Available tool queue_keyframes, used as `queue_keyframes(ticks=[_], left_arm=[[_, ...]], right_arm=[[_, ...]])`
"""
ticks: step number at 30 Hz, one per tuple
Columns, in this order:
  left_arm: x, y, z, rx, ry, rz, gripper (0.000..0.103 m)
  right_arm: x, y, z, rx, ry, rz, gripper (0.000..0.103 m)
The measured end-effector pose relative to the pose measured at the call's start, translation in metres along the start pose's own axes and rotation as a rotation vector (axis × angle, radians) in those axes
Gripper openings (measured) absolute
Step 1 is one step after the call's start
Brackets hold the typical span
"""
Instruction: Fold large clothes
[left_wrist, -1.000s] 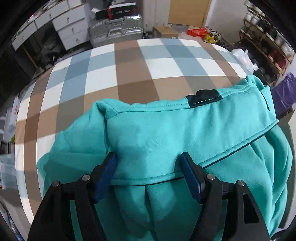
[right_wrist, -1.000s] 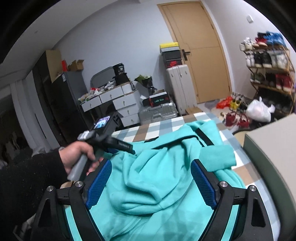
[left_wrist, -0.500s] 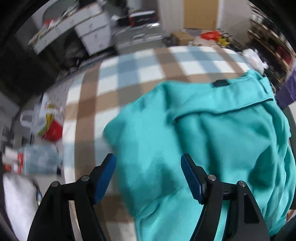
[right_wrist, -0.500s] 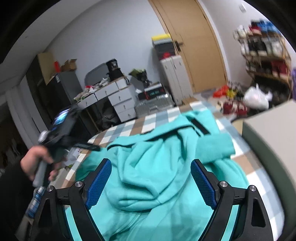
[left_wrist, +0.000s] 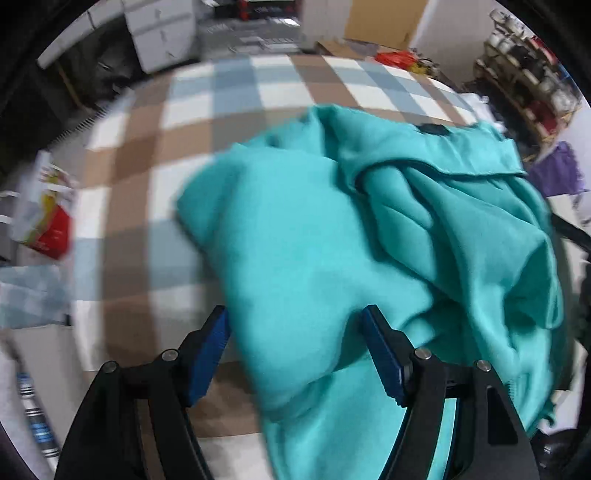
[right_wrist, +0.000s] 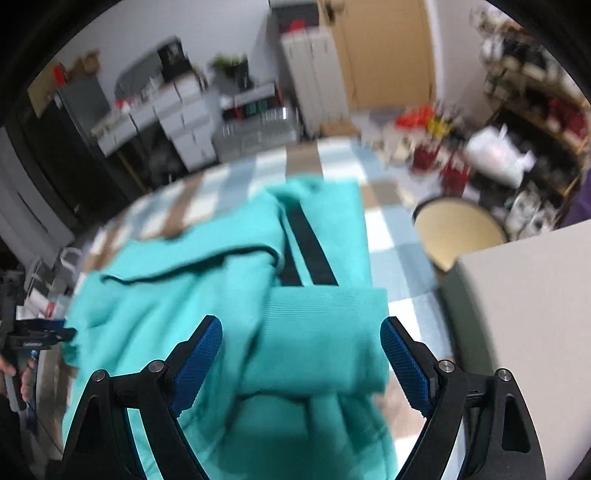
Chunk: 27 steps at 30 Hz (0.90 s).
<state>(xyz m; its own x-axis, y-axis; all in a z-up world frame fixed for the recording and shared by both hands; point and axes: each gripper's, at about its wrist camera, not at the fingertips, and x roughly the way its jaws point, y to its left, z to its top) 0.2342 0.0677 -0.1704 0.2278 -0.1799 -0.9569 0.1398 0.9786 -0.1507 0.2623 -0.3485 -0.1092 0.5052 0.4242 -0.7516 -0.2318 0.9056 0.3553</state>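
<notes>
Well, teal hoodie (left_wrist: 369, 240) crumpled, w/ black trim.

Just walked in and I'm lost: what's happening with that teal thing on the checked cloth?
A person with a gripper in each hand is folding a teal hoodie on a checked cloth. The garment lies bunched, not yet neatly folded. The left gripper hangs open over its near edge, gripping nothing. The right gripper is above a ribbed cuff, its jaws closing, though the pads do not yet press the fabric.
</notes>
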Motion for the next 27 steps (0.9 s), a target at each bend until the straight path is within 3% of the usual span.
queue_keyframes(ticks=[4,12,20,25,27], left_arm=[[0.018,-0.004,0.001,0.02,0.042,-0.027,0.069],[0.041,-0.026,0.029,0.101,0.069,0.069,0.069],[0.065,-0.008,0.104,0.077,0.07,0.12,0.069],[0.077,0.005,0.145,0.052,0.017,0.139,0.069],[0.08,0.008,0.155,0.038,-0.014,0.156,0.075]], right_arm=[[0.026,-0.009,0.006,0.03,0.076,0.029,0.083],[0.049,0.018,0.006,-0.167,0.167,-0.069,0.083],[0.072,0.034,0.036,-0.198,0.124,-0.087,0.075],[0.093,0.035,0.065,-0.167,0.087,-0.097,0.075],[0.101,0.037,0.077,-0.163,0.058,-0.114,0.076]])
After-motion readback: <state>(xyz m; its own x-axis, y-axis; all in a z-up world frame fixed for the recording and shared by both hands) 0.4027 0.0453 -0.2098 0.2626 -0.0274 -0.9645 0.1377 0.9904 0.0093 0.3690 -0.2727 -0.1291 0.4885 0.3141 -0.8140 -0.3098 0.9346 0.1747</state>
